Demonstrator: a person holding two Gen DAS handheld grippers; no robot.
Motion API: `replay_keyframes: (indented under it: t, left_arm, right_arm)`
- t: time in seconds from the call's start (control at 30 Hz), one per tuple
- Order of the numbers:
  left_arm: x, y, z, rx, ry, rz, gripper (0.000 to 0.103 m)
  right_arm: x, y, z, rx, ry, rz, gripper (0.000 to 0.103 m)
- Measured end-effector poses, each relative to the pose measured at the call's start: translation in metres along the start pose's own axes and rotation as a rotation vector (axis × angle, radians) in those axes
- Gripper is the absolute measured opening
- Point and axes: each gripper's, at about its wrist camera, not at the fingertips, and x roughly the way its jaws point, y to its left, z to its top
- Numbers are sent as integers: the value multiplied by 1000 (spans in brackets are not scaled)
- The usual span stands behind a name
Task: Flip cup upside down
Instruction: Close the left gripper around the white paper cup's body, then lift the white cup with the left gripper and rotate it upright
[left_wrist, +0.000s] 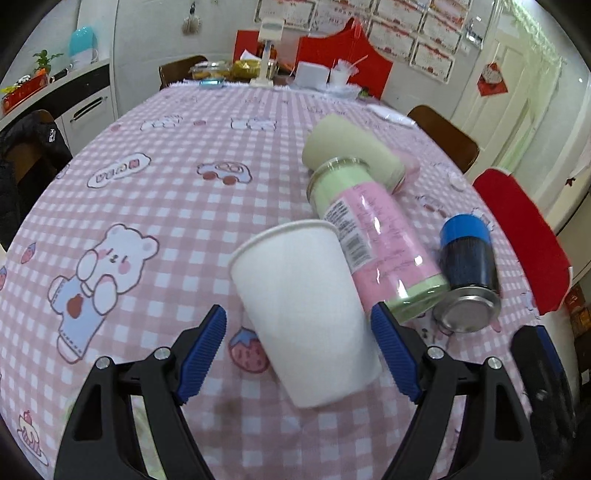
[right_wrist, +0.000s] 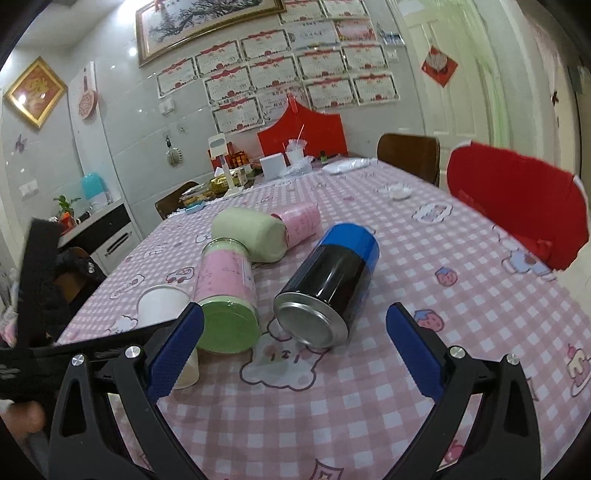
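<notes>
A white paper cup (left_wrist: 303, 310) stands upright on the pink checked tablecloth (left_wrist: 177, 206), mouth up. My left gripper (left_wrist: 299, 325) is open, its blue pads on either side of the cup's lower half without clearly touching it. In the right wrist view the cup (right_wrist: 160, 306) shows at the left, partly hidden behind my right gripper's left finger and the left tool. My right gripper (right_wrist: 295, 325) is open and empty, in front of the lying black and blue can (right_wrist: 328, 284).
A pink and green bottle (left_wrist: 369, 236) lies right beside the cup. Behind it lies a pale green and pink flask (left_wrist: 354, 151). The black can (left_wrist: 467, 273) lies to the right. Red-covered chairs (right_wrist: 517, 206) stand at the table's right edge. Clutter sits at the far end (left_wrist: 266, 70).
</notes>
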Motion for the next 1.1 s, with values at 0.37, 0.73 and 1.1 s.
replay_keyframes:
  t: [0.37,0.73,1.1]
  left_arm:
    - [18,-1,-1,19,36,-5,64]
    - [-23,-2,-38,78,8,-87,62]
    - [-54,-22,-82,194,2,-176,62]
  right_arm:
    - [8,-7,1,25,60,34,95]
    - [-9,-6,-9,43,101,38,95]
    - [-42,-9,-26,92,141,11,95]
